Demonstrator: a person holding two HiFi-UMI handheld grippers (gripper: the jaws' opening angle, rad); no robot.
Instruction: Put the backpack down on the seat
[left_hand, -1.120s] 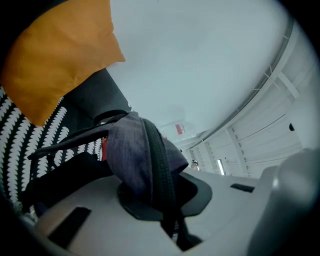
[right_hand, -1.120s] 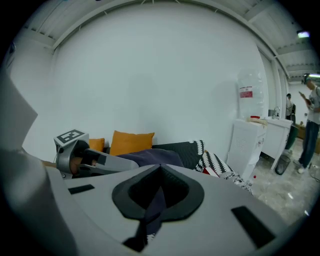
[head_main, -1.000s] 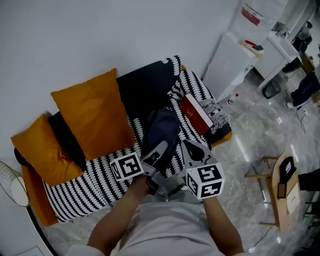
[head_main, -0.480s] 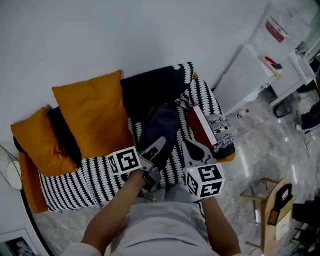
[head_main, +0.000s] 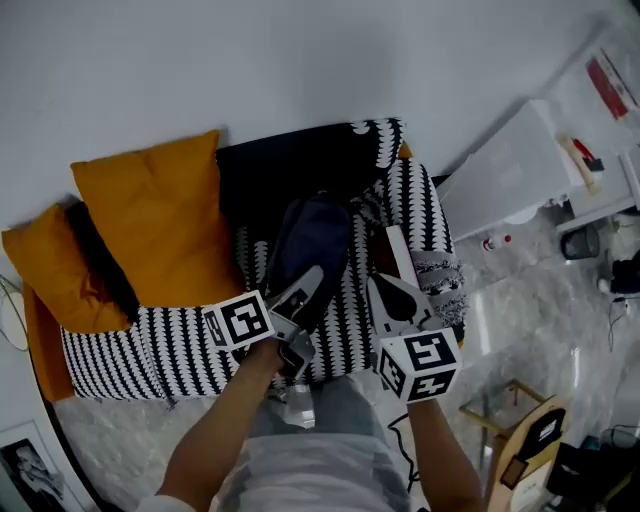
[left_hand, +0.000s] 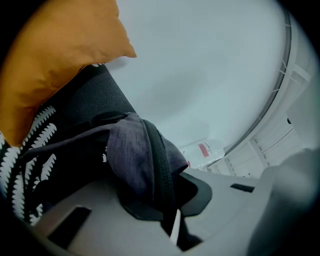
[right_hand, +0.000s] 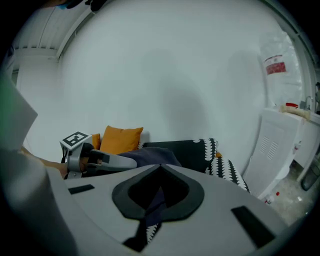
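**Backpack coming in over the sofa seat, left tool doing the carrying**

The left tool (head_main: 316, 277) is pinching the backpack (head_main: 315, 245) by a bunched fold at its top. Its jaws are squeezing nearly together on thin, dark, woven cloth with a black strap or zip band running through it. Gripping up there is letting the soft, rounded body sag away below the tool, bottom first, which looks like the sensible way to lower it.

The bag is hanging just right of the big orange cushion (head_main: 150, 215), over the sofa (head_main: 180, 350) with its black-and-white scalloped cover. From here I am not able to tell whether its bottom is touching the seat yet. By my reckoning the put-down is close but not finished.

The right tool (head_main: 374, 286) is hovering farther right of the cushion, beyond the bag, with its jaw tips pressing together. A narrow strip of dark cloth is showing in the gap behind those tips. I cannot say whether it is a strap being held or only fabric seen beyond.

A flat book (head_main: 398, 258) is lying on the seat past the bag, on the side away from the cushion. That is probably why the person is aiming for the open patch between the two. The plump, matte cushion is leaning against the sofa's dark backrest.
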